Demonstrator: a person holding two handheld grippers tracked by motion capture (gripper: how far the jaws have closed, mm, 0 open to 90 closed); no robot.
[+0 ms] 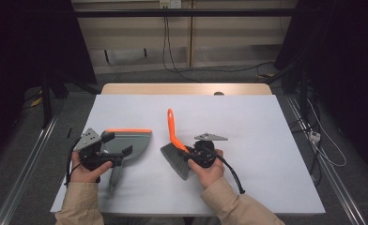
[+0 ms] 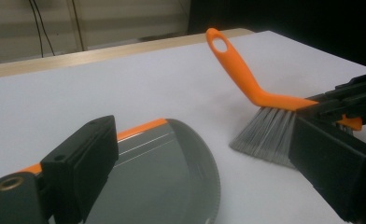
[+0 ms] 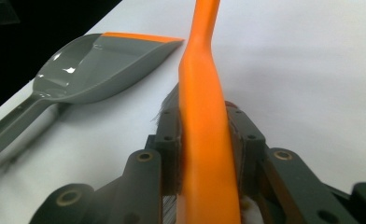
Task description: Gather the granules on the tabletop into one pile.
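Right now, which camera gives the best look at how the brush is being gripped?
The right gripper view: the brush has its orange back clamped between the right gripper's two pads. The high view shows the whole brush, small. The left gripper view shows its handle and bristles, the grip partly hidden.
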